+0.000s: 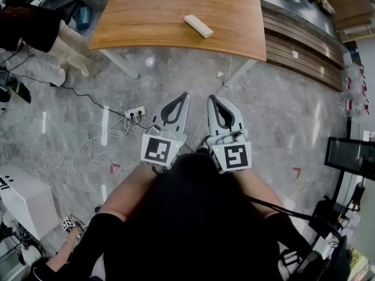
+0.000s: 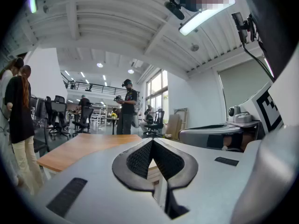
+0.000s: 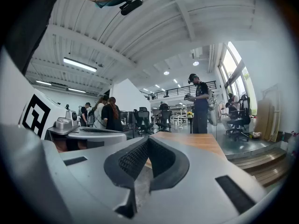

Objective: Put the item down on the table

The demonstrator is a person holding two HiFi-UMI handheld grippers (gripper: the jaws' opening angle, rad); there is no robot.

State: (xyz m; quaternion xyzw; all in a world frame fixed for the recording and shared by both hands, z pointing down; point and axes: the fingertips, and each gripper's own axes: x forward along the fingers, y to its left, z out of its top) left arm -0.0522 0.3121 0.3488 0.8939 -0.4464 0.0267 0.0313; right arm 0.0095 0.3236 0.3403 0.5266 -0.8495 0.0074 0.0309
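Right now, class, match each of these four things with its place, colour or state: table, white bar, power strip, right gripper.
Things:
1 table
2 white bar
3 power strip
4 right gripper

Place, colour or state:
a on the floor
b shut, holding nothing
c brown wood
d lying on the table

Pairs: 1-c, 2-d, 3-a, 4-b.

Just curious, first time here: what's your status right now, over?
Left gripper, right gripper shut, empty. Item lying on table. Nothing blocking.

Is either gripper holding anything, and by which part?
Nothing is held. Both the left gripper and right gripper are shut and empty; the white block lies on the table.
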